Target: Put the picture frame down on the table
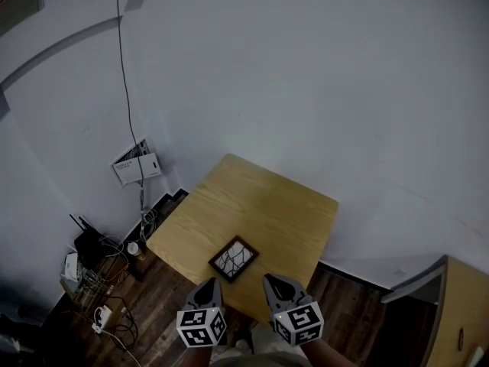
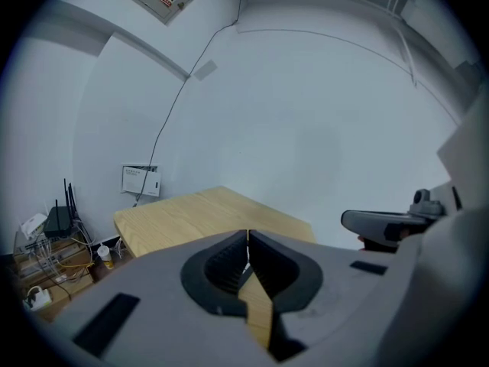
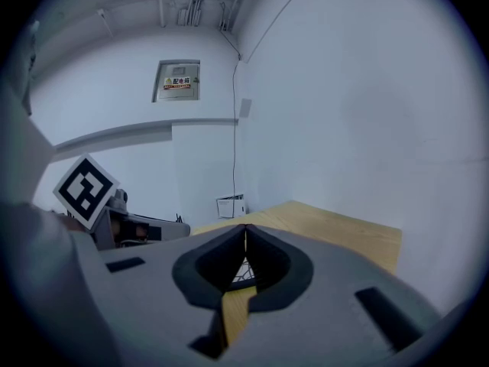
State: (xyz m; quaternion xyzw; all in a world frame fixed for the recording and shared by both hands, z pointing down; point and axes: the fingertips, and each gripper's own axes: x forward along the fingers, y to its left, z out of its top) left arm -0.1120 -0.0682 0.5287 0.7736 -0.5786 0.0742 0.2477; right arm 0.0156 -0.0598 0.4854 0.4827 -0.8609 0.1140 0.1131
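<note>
The picture frame [image 1: 233, 258], dark-edged with a white cracked pattern, lies flat on the light wooden table [image 1: 260, 205] near its front edge. My left gripper [image 1: 209, 285] hovers just in front of the frame's left side, jaws shut on nothing. My right gripper [image 1: 273, 281] hovers to the frame's right, also shut and empty. In the left gripper view the jaws [image 2: 247, 237] meet over the table [image 2: 176, 216], and the frame is hidden. In the right gripper view a bit of the frame [image 3: 243, 272] shows below the closed jaws [image 3: 245, 232].
A white wall box [image 1: 136, 164] with a cable hangs left of the table. A router, power strips and tangled cables [image 1: 95, 270] sit on the dark wood floor at the left. A wooden cabinet [image 1: 462, 304] stands at the lower right.
</note>
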